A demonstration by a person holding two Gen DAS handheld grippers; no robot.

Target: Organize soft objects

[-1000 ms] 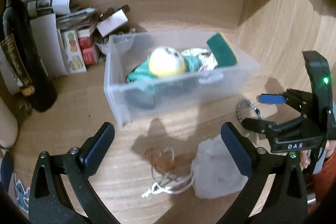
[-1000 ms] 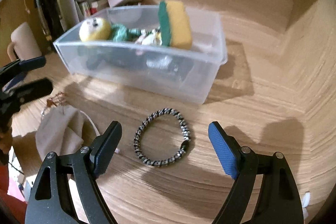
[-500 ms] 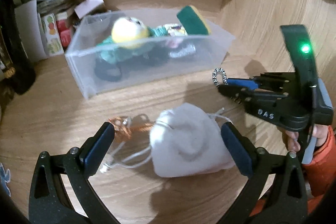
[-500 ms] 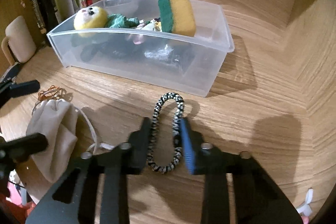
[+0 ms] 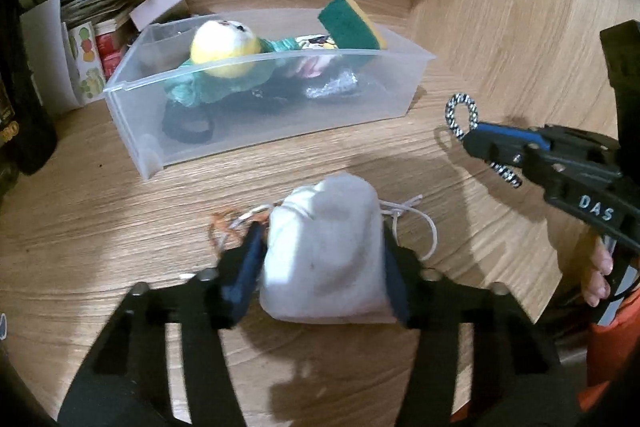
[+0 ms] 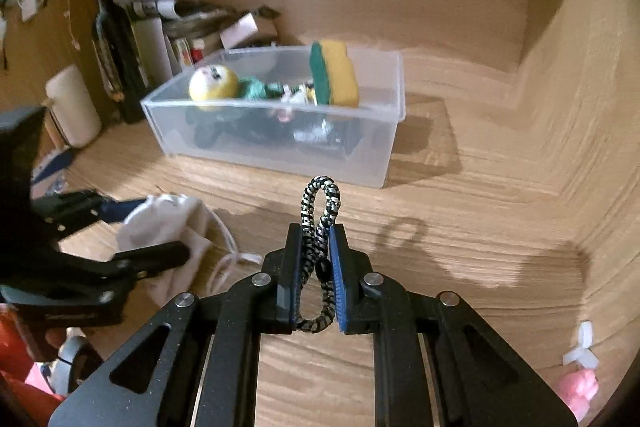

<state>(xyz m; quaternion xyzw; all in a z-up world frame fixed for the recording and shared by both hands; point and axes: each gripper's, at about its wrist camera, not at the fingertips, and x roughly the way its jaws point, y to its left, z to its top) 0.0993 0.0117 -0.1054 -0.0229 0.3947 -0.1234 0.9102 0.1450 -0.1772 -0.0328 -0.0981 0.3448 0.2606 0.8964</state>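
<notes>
Fingers on the right gripper [image 6: 316, 267] are pinched tight on the black-and-white braided elastic hair tie [image 6: 320, 211], squashing it into a narrow loop that's clear of the wooden surface [image 6: 460, 227] and sits just in front of the clear plastic storage bin [image 6: 276, 143]. Left gripper [image 5: 320, 267] fingers have just been closing and now squeeze both sides of the soft white drawstring cloth pouch [image 5: 324, 251], which looks like it's resting on the surface a bit further out from the bin, strings trailing beside it.

Bin already has a yellow-headed plush doll [image 5: 222, 47] and a green-and-yellow sponge [image 5: 352, 25] in it. So I'd say this is the grab-and-lift step. Next up: carry both over the bin's near wall and let go inside, probably one at a time.
</notes>
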